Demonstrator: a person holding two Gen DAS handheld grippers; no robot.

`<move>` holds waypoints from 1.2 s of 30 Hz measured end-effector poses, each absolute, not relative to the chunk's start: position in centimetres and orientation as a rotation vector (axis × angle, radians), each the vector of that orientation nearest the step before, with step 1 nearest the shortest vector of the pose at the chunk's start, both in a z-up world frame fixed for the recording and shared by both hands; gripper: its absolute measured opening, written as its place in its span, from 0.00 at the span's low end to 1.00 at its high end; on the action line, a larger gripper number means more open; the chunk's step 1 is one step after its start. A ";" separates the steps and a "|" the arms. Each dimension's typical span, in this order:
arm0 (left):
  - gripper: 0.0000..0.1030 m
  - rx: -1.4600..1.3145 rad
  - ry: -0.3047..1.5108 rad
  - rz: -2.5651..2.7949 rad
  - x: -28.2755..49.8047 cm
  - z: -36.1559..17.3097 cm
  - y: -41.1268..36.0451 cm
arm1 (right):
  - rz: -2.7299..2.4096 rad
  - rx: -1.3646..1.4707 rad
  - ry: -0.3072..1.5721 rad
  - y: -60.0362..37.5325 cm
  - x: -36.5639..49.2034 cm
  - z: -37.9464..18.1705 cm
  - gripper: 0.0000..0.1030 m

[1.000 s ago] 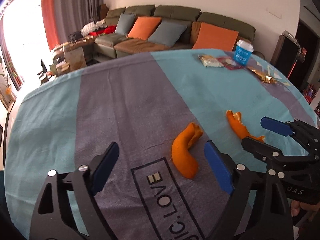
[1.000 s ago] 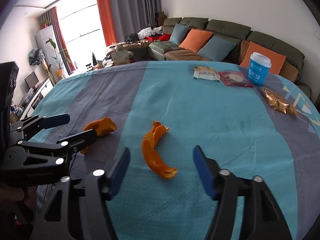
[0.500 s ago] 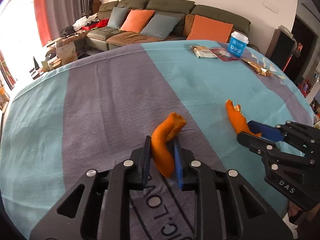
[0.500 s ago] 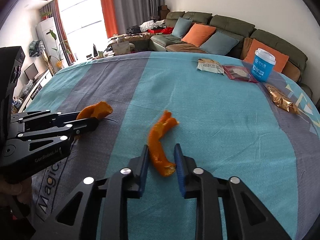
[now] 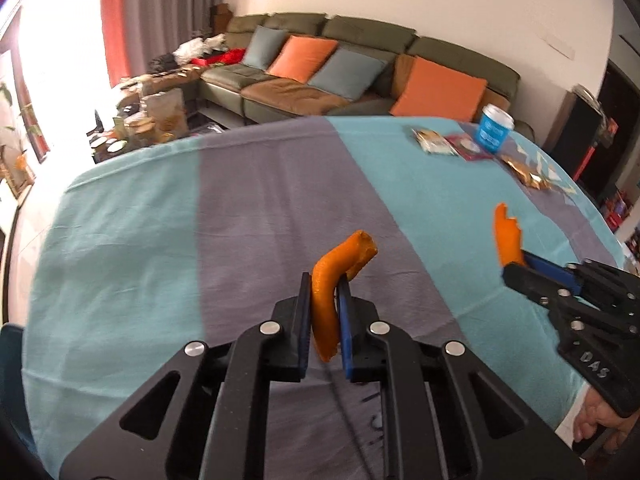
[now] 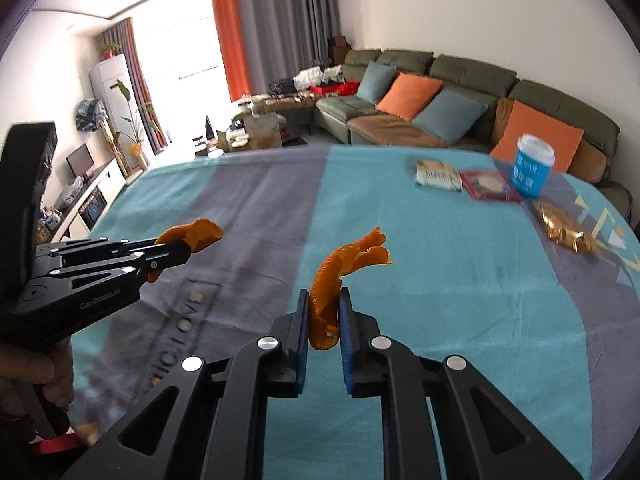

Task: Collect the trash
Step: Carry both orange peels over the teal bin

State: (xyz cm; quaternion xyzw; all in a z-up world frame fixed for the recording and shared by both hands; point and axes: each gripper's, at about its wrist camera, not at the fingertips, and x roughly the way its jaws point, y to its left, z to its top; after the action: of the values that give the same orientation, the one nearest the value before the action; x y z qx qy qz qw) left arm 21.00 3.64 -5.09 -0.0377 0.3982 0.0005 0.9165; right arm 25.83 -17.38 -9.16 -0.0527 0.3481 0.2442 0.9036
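My left gripper (image 5: 324,284) is shut on a curved orange peel (image 5: 334,280) and holds it above the table. My right gripper (image 6: 325,298) is shut on a second orange peel (image 6: 340,268), also lifted off the cloth. The right gripper and its peel (image 5: 507,240) show at the right in the left wrist view. The left gripper with its peel (image 6: 192,234) shows at the left in the right wrist view.
The table carries a teal and grey cloth (image 6: 440,280). At its far right lie a beige snack packet (image 6: 436,174), a red packet (image 6: 488,185), a blue paper cup (image 6: 532,170) and a gold wrapper (image 6: 564,230). A sofa (image 6: 440,108) stands beyond the table.
Both grippers went from open to shut, each on an orange peel, and have lifted the peels off the cloth.
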 end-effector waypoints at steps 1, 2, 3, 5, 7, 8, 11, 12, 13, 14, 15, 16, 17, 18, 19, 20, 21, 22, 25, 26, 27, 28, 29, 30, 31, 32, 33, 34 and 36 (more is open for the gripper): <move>0.12 -0.078 0.807 0.017 20.5 -4.7 4.2 | 0.512 -0.109 0.710 -17.2 25.6 -8.8 0.12; 0.12 -0.083 0.799 0.025 20.2 -4.3 4.7 | 0.516 -0.108 0.702 -17.0 25.4 -8.5 0.12; 0.12 -0.088 0.791 0.034 19.8 -4.0 5.1 | 0.526 -0.107 0.690 -16.7 25.0 -8.1 0.12; 0.12 -0.093 0.773 0.058 18.8 -3.3 6.1 | 0.541 -0.110 0.678 -16.0 24.5 -7.6 0.12; 0.12 -0.102 0.757 0.081 17.8 -2.7 7.2 | 0.564 -0.117 0.659 -15.2 23.8 -7.0 0.12; 0.12 -0.105 0.749 0.091 17.2 -2.3 7.7 | 0.574 -0.121 0.652 -14.8 23.5 -6.7 0.12; 0.12 -0.116 0.721 0.131 15.1 -1.4 9.4 | 0.611 -0.130 0.634 -13.3 22.7 -5.9 0.12; 0.12 -0.121 0.716 0.139 14.6 -1.3 9.8 | 0.625 -0.136 0.624 -12.8 22.3 -5.6 0.12; 0.12 -0.129 0.705 0.158 13.7 -0.9 10.6 | 0.637 -0.141 0.616 -12.3 22.0 -5.3 0.12; 0.12 -0.134 0.696 0.175 13.1 -0.7 11.1 | 0.648 -0.147 0.609 -11.8 21.7 -5.1 0.12; 0.12 -0.140 0.690 0.187 12.4 -0.5 11.7 | 0.659 -0.152 0.602 -11.3 21.3 -4.9 0.12; 0.12 -0.146 0.683 0.200 11.9 -0.3 12.3 | 0.672 -0.157 0.595 -10.7 21.0 -4.7 0.12; 0.12 -0.150 0.674 0.218 11.1 0.0 12.9 | 0.690 -0.163 0.587 -10.0 20.6 -4.4 0.12; 0.12 -0.154 0.665 0.233 10.5 0.3 13.5 | 0.704 -0.168 0.582 -9.5 20.3 -4.2 0.12; 0.12 -0.157 0.659 0.245 10.0 0.4 13.9 | 0.716 -0.173 0.576 -9.0 20.1 -4.0 0.12; 0.12 -0.161 0.651 0.261 9.4 0.6 14.3 | 0.731 -0.181 0.569 -8.4 19.8 -3.8 0.12; 0.12 -0.167 0.644 0.275 8.8 0.8 14.9 | 0.740 -0.185 0.565 -8.0 19.6 -3.7 0.12; 0.12 -0.174 0.635 0.294 8.1 1.0 15.5 | 0.757 -0.193 0.558 -7.3 19.2 -3.5 0.12; 0.12 -0.186 0.611 0.340 6.1 1.7 17.2 | 0.795 -0.210 0.542 -5.6 18.3 -3.1 0.12; 0.12 -0.189 0.601 0.358 5.4 2.0 17.8 | 0.807 -0.215 0.538 -5.1 18.0 -2.9 0.12; 0.12 -0.193 0.592 0.373 4.7 2.3 18.3 | 0.820 -0.219 0.534 -4.6 17.8 -2.8 0.12; 0.12 -0.196 0.586 0.382 4.2 2.5 18.7 | 0.833 -0.224 0.530 -4.1 17.6 -2.7 0.12; 0.12 -0.199 0.578 0.395 3.6 2.7 19.1 | 0.843 -0.229 0.527 -3.7 17.4 -2.6 0.12; 0.12 -0.199 0.571 0.408 3.0 3.0 19.5 | 0.855 -0.233 0.523 -3.1 17.2 -2.5 0.12; 0.12 -0.199 0.563 0.423 2.3 3.2 20.0 | 0.867 -0.237 0.521 -2.6 17.0 -2.4 0.12; 0.12 -0.204 0.557 0.433 1.6 3.4 20.4 | 0.875 -0.241 0.518 -2.2 16.8 -2.3 0.12; 0.12 -0.211 0.548 0.448 0.8 3.7 20.9 | 0.884 -0.245 0.513 -1.8 16.7 -2.2 0.12; 0.12 -0.210 0.540 0.461 0.2 3.9 21.2 | 0.897 -0.249 0.509 -1.4 16.4 -2.1 0.12; 0.12 -0.223 0.526 0.481 -1.2 4.3 22.0 | 0.916 -0.251 0.502 -0.8 16.2 -1.8 0.12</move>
State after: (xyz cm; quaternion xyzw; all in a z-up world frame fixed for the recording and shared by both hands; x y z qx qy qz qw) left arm -1.22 22.00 4.34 -0.1089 0.2571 0.2351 0.9310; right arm 16.19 -0.76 -1.76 -0.1196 0.2390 0.4364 0.8592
